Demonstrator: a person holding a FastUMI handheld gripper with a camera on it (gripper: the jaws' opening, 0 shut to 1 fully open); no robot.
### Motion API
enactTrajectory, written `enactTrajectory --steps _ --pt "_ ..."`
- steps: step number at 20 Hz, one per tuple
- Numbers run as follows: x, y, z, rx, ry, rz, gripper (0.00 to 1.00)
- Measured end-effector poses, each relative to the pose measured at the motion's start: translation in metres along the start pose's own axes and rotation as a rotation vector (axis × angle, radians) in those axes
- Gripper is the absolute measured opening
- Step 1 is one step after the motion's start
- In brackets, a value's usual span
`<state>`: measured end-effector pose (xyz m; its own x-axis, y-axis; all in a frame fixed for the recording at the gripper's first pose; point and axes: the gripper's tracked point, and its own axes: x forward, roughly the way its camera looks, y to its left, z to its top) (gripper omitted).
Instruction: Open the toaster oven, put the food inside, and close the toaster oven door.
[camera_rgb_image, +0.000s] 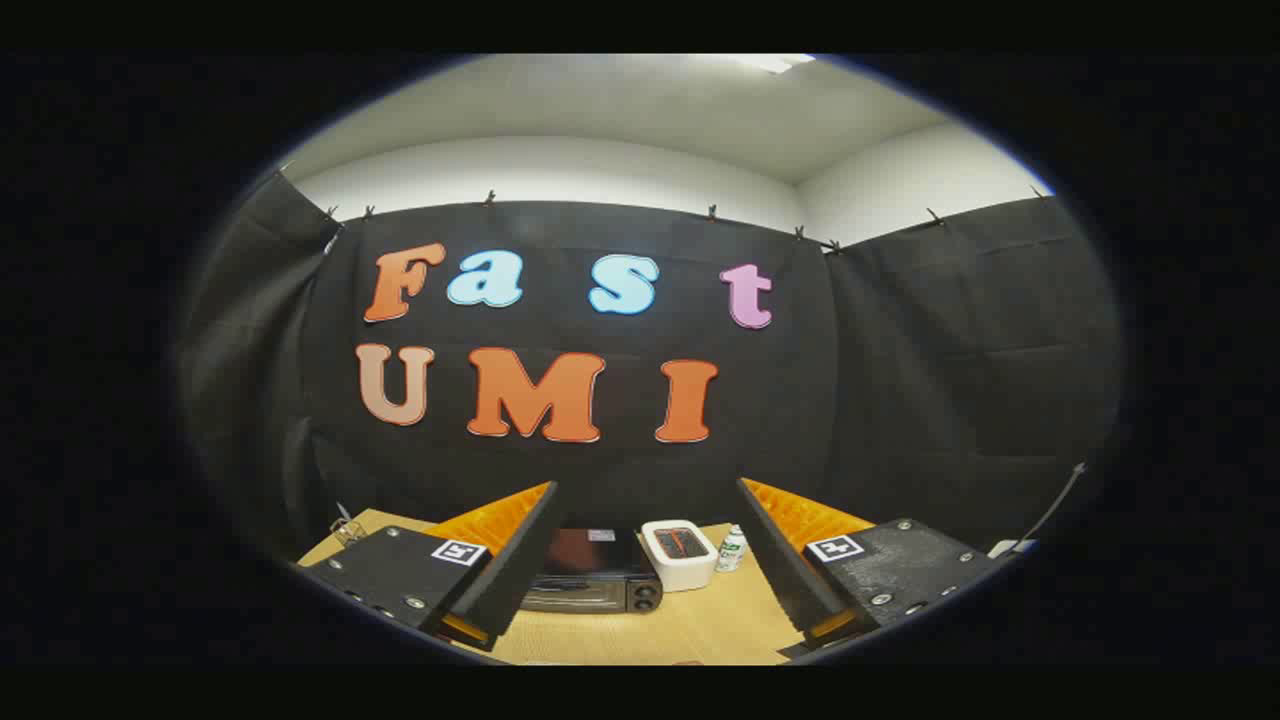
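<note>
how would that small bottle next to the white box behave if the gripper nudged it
The small bottle stands upright and narrow beside the white box, so it would probably tip easily, then roll. It looks light. The gripper is open, well short of it.

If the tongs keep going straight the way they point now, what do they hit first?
Probably the toaster oven: it sits on the table beyond the open tongs, roughly in line with the gap. The white container stands beside it. Depth is unclear, and the tongs may point higher, toward the booth's wall.
</note>
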<state>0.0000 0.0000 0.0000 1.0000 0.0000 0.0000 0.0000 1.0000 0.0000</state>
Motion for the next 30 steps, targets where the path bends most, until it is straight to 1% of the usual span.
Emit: enactTrajectory --steps 11,16,21,23,26,30 --pt "-0.007 0.004 -0.008 -0.011 0.002 0.003 1.00" --pt "-0.012 0.005 -0.027 -0.027 0.028 -0.003 1.00" --pt "-0.021 0.004 -0.047 0.014 0.054 0.002 1.00" --pt "-0.018 0.008 -0.060 0.024 0.074 0.010 1.00" --pt "0.000 0.019 -0.082 0.025 0.088 0.029 1.00" --pt "0.035 0.058 -0.131 0.039 0.123 0.103 1.00"
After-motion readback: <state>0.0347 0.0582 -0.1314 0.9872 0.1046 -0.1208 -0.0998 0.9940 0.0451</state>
